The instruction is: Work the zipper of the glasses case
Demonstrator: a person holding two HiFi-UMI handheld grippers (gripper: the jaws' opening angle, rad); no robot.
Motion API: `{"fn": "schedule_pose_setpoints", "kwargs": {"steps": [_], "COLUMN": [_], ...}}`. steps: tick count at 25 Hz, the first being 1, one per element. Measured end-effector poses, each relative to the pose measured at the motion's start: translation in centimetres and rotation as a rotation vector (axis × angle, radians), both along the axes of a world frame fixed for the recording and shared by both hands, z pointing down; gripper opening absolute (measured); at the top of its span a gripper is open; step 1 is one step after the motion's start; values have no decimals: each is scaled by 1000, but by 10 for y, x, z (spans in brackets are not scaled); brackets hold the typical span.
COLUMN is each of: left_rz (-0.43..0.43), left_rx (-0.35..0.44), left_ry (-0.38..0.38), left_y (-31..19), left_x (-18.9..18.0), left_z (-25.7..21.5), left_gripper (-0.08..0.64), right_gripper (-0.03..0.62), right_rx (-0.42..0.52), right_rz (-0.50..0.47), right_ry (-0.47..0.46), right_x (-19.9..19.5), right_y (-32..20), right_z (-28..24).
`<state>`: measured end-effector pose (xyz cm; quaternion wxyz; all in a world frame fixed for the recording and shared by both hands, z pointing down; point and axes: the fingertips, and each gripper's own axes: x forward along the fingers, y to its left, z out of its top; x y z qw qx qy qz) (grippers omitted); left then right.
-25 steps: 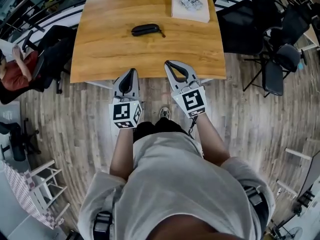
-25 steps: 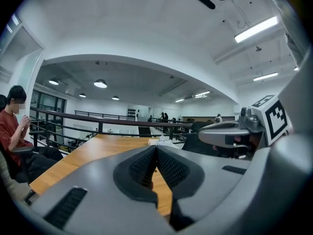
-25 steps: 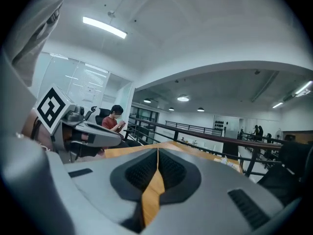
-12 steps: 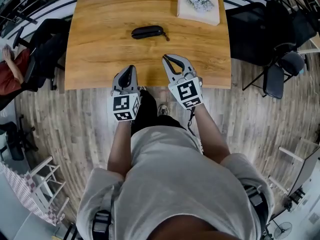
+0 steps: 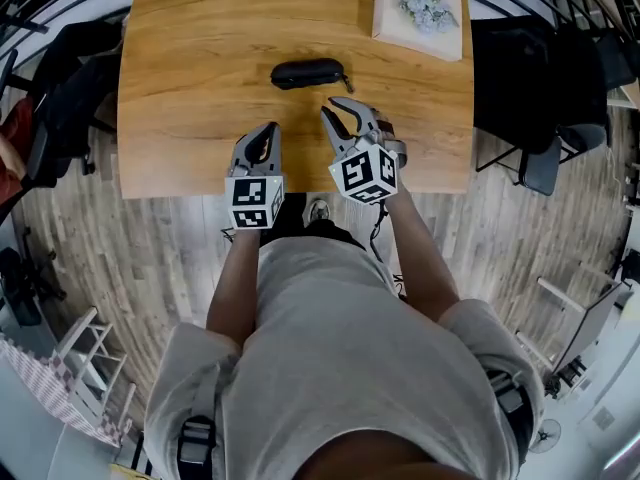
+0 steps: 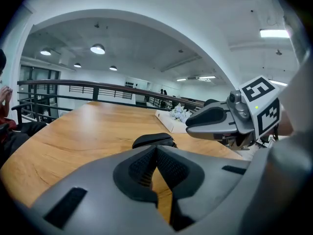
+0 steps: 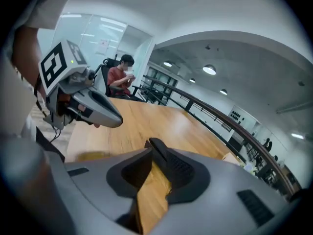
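One glasses case (image 5: 308, 73), details too small, table (image 5: 200, 88) cropped

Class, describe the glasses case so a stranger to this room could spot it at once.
Start at the wooden table. Near its middle lies the glasses case. It is small, dark and oblong, unlike the pale box topped with flowers at the far corner.
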<state>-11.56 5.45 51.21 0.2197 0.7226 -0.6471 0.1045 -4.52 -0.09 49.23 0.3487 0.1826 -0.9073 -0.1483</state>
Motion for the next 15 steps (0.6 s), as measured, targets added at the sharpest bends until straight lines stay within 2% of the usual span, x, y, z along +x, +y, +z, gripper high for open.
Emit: {"fn": "schedule_pose_setpoints", "kwargs": {"steps": [2,7,10,15], "left_rz": [16,72,106,142], "left_rx": [-18,-67,-90,-124], "left_ry": [6,9,11,11], "left_y": [-11,-35,-46,-51], "left_x": [-12,-37,-48,-51], "left_z": [8,28,40,54], "left_gripper": [23,23,23,23], "right_gripper": [163,203,253,304], "right_rx": [23,109,172,202], "right_rz": [-26,-115,-161,-221], "right_ry": [81,294,413,529], "right_x": [-11,-30,-35,-34], "right_y": [-10,-27,-39,-52], "right_z": [13,44,61,86]}}
